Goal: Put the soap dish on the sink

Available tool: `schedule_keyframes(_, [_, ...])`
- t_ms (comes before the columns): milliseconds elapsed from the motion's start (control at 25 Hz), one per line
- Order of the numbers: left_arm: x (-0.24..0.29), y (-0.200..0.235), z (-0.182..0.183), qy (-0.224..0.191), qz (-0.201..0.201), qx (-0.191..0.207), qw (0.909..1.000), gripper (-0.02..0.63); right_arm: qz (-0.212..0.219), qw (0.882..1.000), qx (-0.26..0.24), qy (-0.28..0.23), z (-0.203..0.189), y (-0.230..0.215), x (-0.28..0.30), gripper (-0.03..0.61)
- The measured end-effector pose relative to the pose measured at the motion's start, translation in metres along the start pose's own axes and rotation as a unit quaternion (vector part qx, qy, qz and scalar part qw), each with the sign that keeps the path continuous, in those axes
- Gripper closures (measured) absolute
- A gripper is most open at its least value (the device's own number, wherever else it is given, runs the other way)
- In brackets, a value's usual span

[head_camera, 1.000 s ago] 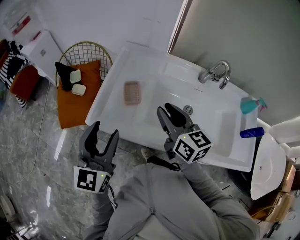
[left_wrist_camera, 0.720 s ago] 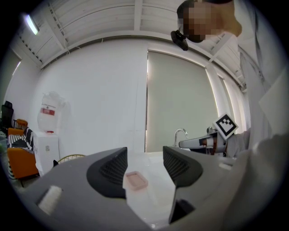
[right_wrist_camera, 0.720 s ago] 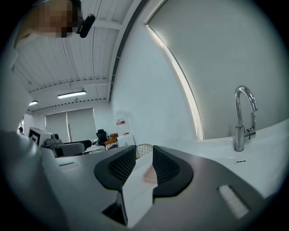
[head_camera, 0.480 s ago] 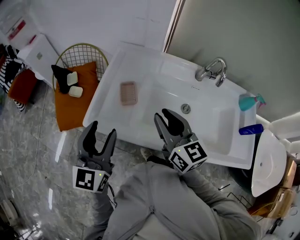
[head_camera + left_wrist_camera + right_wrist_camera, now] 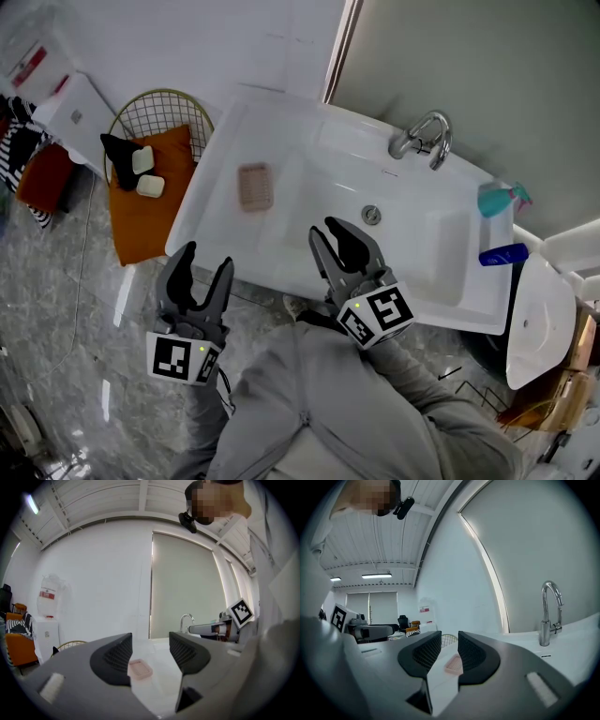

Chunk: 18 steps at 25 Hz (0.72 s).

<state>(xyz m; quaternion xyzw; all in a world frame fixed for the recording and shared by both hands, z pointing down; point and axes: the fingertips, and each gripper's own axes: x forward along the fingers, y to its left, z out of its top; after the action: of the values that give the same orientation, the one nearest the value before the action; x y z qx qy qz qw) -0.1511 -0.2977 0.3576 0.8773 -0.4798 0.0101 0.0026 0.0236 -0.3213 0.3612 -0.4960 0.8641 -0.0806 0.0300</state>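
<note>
Soap dish [image 5: 254,187]: pink, ribbed, lying flat on the left ledge of the white sink [image 5: 223,155], between the basin and the outer edge. Nothing is seen touching it. The placement is judged done.

Left gripper [image 5: 206,261]: held off the front of the sink, above the floor. In the left gripper view its jaws are seen spread wide with nothing between them. The dish is sighted through the gap, well beyond the tips.

Right gripper [image 5: 336,234]: held over the front rim by the basin. Its jaws are parted by a narrower gap and nothing is clamped. The dish is again seen only in the distance.

Noted further off: faucet [image 5: 422,141] at the back of the sink, wire basket [image 5: 159,117] on the floor beside the left ledge.

Risks, as judged:
- The ledge looks glossy, so the dish could be slid by a light knock from a jaw tip.
- If it were pushed outward, it could be tipped off toward the basket. If pushed inward, it could be dropped into the basin.
- The most likely cause is taken to be a careless sweep of either gripper across the ledge.
</note>
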Motion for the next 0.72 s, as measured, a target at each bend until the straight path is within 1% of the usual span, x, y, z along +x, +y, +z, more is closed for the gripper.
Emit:
schedule_keyframes(400, [-0.0013, 0.0015, 0.0002, 0.001, 0.003, 0.0, 1.0, 0.345, 0.005, 1.0, -0.012, 0.003, -0.0043, 0.0042, 0.0022, 0.469])
schedule_keyframes(720, [-0.0042, 0.004, -0.0008, 0.003, 0.006, -0.001, 1.0, 0.345, 0.003, 1.0, -0.011, 0.009, -0.0074, 0.0058, 0.0038, 0.471])
